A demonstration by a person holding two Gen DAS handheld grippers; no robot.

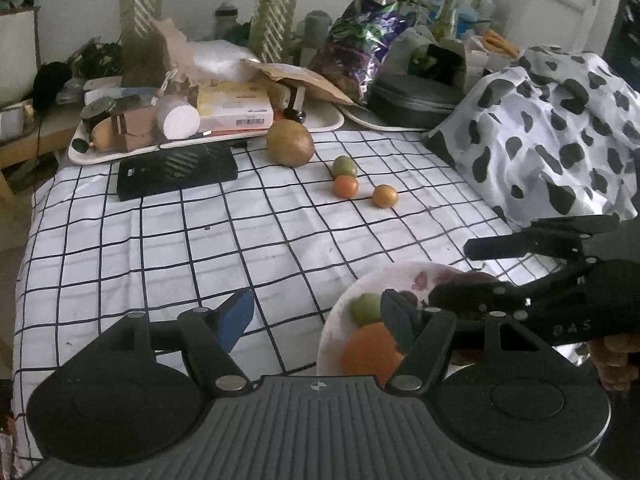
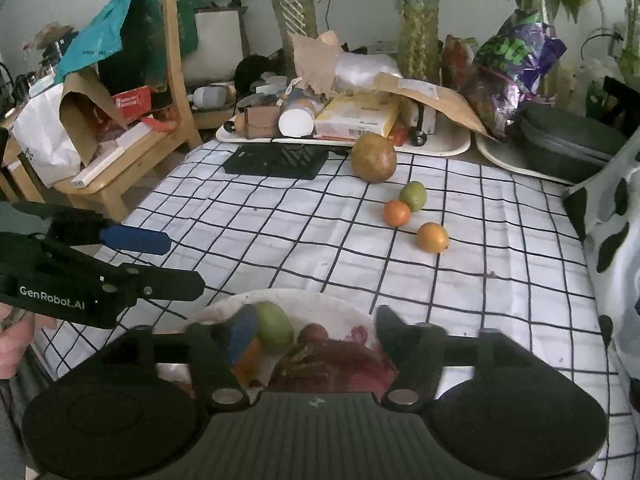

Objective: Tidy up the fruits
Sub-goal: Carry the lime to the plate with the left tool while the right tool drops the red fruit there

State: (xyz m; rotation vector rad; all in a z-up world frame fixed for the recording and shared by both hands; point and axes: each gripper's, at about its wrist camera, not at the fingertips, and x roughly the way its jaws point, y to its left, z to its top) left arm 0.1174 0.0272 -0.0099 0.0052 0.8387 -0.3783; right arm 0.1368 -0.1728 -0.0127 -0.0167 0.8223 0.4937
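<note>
- the left gripper (image 1: 316,320) hangs low over the near edge of the checked cloth (image 1: 240,240), its jaws wide apart with nothing between them; its right finger overlaps the left side of the white plate (image 1: 340,320).
- the right gripper (image 2: 308,328) sits over the same plate (image 2: 344,306), jaws also spread wide and gripping nothing.
- on the plate lie a green fruit (image 1: 365,307) and an orange (image 1: 370,352) side by side on its left part, with a small reddish fruit (image 2: 314,333) just right of the green one and dark red stains and scraps further right.
- 4 fruits lie on the cloth, far from the plate: a big round brown fruit (image 2: 374,157) at the far edge, then a small green fruit (image 2: 414,195) touching a small orange fruit (image 2: 397,213), and a yellow-orange fruit (image 2: 432,237) a little nearer and to the right, apart from the pair.
- a black flat case (image 1: 176,170) lies on the far left of the cloth, just in front of a white tray (image 1: 208,142) piled with boxes and tubs.
- a spotted black-and-white cloth (image 1: 552,136) is heaped on the right.
</note>
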